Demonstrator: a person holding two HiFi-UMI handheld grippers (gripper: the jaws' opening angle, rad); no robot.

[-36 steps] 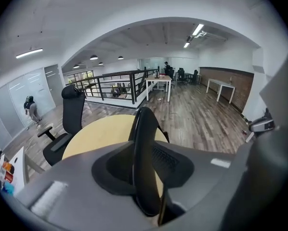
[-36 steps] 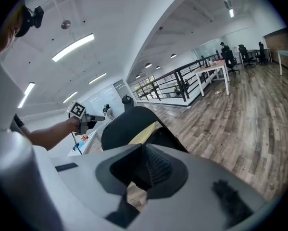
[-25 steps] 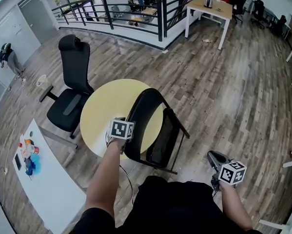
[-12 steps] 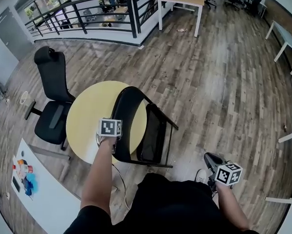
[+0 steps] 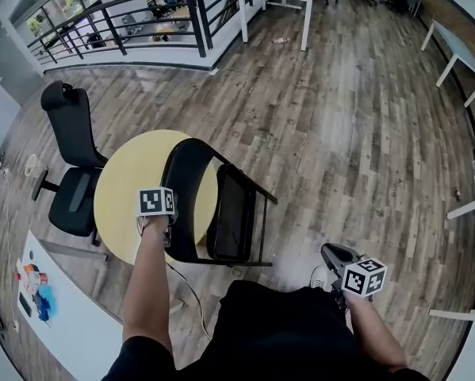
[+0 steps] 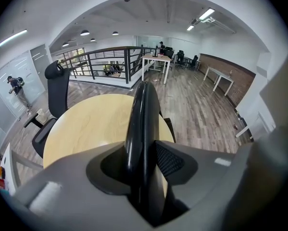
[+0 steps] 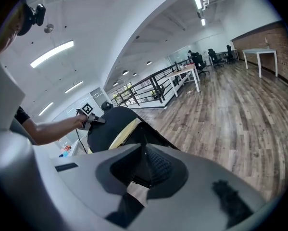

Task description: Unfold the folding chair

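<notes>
Step in hand: taking hold of the folding chair [image 5: 191, 173], standing half-folded on the floor against the round table [image 5: 122, 182]. Clenched on the backrest rim with the left gripper [image 6: 143, 165], having just closed further. Pressed together on nothing at the right gripper [image 5: 332, 254], apart from the chair. Next, probably: steady the backrest and push the seat [image 5: 231, 217] down.

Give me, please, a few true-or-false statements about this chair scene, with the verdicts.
1. The left gripper has the backrest of the folding chair between its jaws. True; they have just been closing on it.
2. The right gripper holds the chair's seat. False: it is shut, empty, away from the chair.
3. The chair stands beside a round yellow table. True.
4. The office chair is red. False: black.
</notes>
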